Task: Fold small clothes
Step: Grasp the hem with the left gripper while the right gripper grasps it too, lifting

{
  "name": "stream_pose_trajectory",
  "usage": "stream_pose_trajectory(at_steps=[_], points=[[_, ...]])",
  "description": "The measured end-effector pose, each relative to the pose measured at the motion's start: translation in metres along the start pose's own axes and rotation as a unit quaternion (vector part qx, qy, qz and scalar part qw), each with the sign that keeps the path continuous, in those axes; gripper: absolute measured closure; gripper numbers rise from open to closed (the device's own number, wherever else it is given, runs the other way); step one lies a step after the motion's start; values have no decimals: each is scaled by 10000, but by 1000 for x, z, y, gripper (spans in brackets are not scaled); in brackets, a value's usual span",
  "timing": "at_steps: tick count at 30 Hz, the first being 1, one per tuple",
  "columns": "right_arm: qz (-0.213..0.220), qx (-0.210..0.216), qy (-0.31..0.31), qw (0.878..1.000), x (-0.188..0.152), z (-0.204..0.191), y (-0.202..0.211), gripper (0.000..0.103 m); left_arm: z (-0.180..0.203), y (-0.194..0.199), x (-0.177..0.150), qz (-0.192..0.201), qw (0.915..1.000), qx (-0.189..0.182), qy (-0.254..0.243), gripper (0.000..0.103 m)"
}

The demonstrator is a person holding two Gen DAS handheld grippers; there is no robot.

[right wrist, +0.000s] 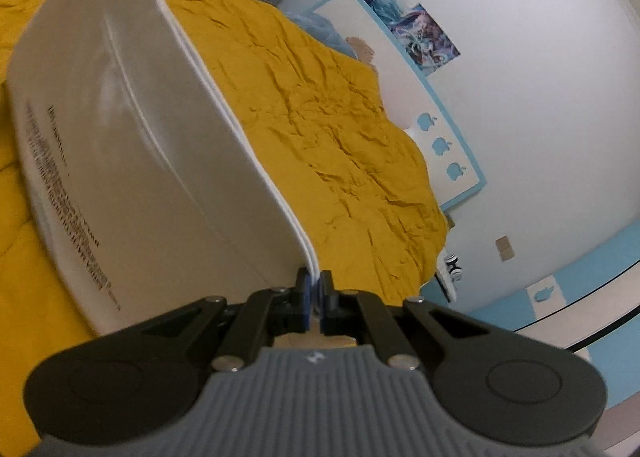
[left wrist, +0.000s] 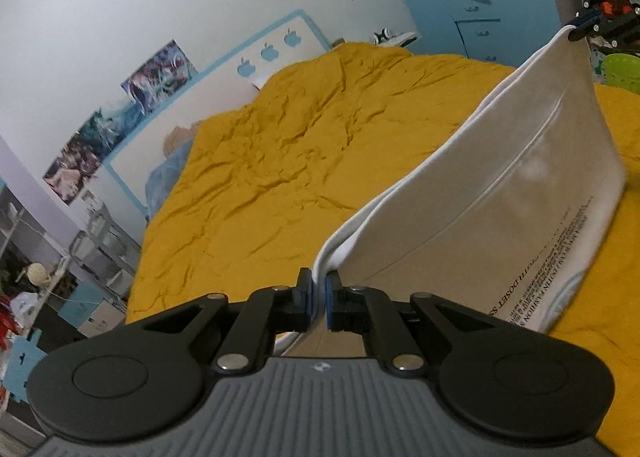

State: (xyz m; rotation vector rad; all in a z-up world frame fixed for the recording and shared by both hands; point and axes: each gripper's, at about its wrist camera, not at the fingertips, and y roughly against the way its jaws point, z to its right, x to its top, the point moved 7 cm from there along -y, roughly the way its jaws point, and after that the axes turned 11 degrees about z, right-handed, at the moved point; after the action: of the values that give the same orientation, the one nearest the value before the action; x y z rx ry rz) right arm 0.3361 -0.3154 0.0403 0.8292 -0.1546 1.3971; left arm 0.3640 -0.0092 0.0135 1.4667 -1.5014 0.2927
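White cotton garment (left wrist: 500, 185) hangs stretched above the yellow bed (left wrist: 280, 161), its lower fold touching the cover. Left tongs (left wrist: 318, 297) and right tongs (right wrist: 315, 295) each pinch a doubled corner; lowering them level together should keep edges aligned.

Black tongs (left wrist: 318, 303), blue pads, ribbed grey body

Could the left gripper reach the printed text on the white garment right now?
Probably not as things stand: the left gripper is shut on the white garment edge, and the right gripper pinches the other end, holding it taut above the yellow bedspread. It would have to let go first.
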Motion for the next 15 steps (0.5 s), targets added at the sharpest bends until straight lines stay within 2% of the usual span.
stream_pose_trajectory(at_steps=[3,6,9,15], points=[[-74,76,-91,9999,0,4,-55,103,-10,-41,-7,-94,9997,-143,201,97],[-121,183,-146,9997,-4,-3,-109,103,-15,-88,-23,-346,9984,-246,362,97],[-258,329,-215,9989,-16,-18,-168,103,-16,-135,-47,-581,9962,-359,536,96],[-599,550,-291,9963,-49,-53,-261,103,-4,-202,-93,-882,9916,-452,826,96]])
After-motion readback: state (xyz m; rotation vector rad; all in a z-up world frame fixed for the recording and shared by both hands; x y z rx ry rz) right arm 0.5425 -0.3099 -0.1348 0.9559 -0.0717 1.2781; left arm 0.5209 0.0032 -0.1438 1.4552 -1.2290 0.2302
